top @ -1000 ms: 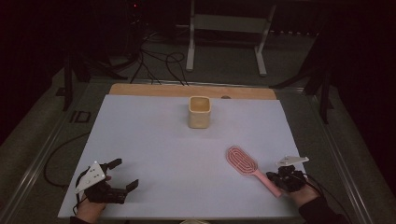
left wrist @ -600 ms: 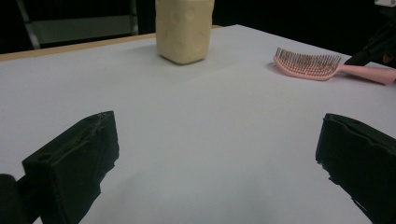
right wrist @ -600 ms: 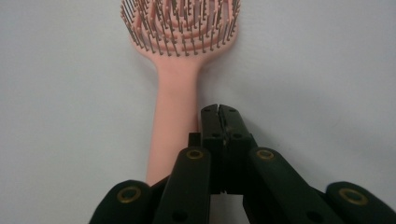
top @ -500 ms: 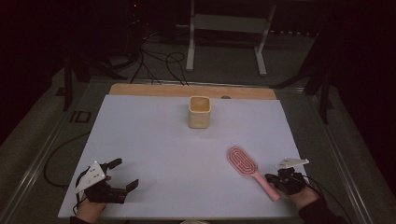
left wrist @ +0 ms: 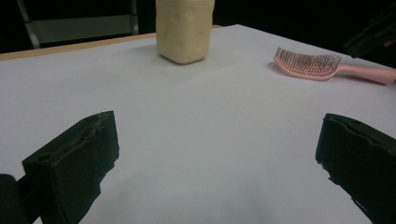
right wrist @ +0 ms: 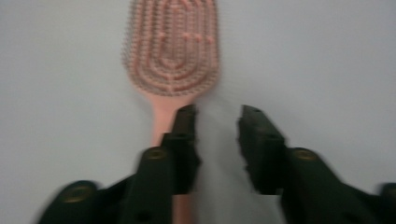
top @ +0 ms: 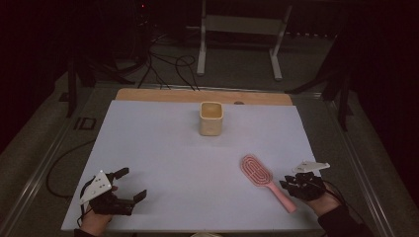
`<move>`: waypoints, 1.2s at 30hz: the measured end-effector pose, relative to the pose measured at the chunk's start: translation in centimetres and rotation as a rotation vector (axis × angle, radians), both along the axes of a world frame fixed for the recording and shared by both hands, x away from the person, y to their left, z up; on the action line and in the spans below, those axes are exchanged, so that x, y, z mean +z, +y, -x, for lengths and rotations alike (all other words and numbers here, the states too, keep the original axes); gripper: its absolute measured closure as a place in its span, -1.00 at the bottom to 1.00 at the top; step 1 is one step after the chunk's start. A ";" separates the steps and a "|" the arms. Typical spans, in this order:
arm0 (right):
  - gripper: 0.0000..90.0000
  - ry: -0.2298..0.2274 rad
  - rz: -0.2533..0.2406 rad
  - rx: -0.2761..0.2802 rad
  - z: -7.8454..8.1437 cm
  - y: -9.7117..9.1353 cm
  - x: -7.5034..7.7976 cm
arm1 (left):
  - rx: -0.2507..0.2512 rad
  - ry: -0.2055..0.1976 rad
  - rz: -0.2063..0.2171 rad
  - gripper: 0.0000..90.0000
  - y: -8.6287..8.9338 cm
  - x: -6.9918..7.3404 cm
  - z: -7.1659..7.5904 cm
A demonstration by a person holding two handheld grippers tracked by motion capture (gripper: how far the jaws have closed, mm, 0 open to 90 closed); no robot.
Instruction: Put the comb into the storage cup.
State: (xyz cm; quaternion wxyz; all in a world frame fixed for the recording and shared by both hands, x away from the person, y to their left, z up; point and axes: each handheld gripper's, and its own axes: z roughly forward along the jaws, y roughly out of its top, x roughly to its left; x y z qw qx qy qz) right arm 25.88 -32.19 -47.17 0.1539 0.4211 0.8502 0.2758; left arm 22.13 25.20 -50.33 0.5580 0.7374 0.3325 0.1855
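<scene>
The big white counter (top: 163,148) holds few things. A cream cup (top: 211,118) stands upright near the far edge, well apart from both hands. Nothing lies between the cup and the pink brush (top: 263,178).

The brush lies flat near the right front corner, bristles up. Its long line slants: the round head points away toward the cup, and the thin handle points back to the front edge, by the person's right hand.

The right claw (right wrist: 217,116) has just been opening. It has let go, and the handle lies just beside one jaw, not between them. The left claw (top: 132,183) is spread wide over bare counter, holding nothing.
</scene>
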 end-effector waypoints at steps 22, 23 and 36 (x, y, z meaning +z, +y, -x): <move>-0.74 0.126 0.012 0.060 -0.5 2.4 0.2 | -0.003 0.001 -0.001 -1.00 0.0 0.0 0.0; -0.80 0.135 0.024 0.068 -0.6 2.5 0.1 | -0.001 0.002 -0.001 -1.00 0.0 0.0 0.0; -0.73 0.238 0.114 0.103 -1.4 3.2 -0.1 | -0.003 0.003 -0.003 -1.00 0.0 -0.1 0.0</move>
